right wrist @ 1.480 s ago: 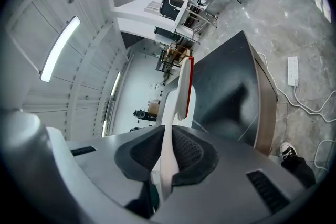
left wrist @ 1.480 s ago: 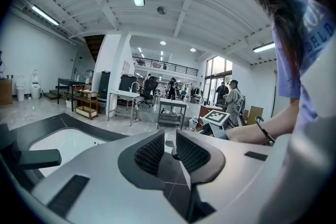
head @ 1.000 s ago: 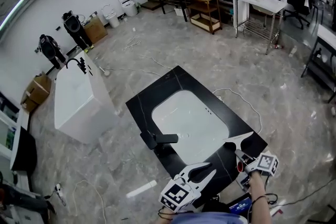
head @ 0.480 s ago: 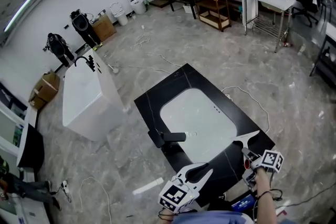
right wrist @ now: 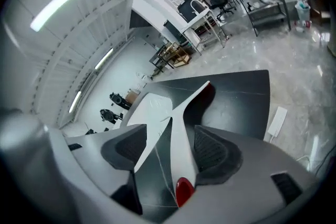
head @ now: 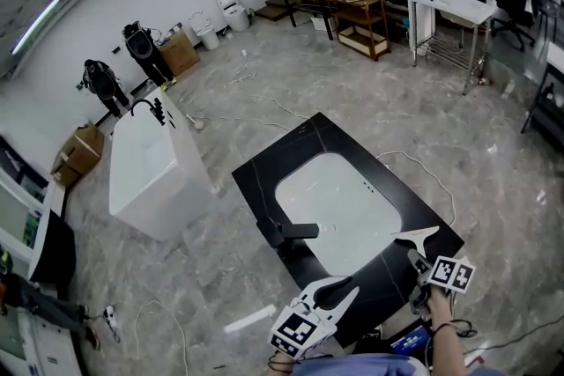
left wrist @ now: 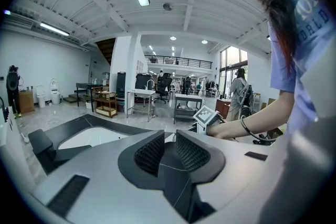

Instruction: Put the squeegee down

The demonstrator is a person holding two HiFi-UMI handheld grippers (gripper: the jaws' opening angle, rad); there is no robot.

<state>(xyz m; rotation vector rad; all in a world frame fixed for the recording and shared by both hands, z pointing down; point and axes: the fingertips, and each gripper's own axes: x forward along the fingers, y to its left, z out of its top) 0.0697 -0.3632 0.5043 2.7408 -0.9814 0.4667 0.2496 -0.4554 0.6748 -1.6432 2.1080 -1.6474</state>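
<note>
text | person's shirt (left wrist: 308,22) | partial print "ORLD" | nothing else legible

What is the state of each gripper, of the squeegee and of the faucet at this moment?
Right gripper: open; its jaws have just been opening, with the squeegee between them but not pressed.
Squeegee: released, lying on the black countertop.
Left gripper: jaws narrowly apart, nothing between them.
Faucet: no water running.
</note>
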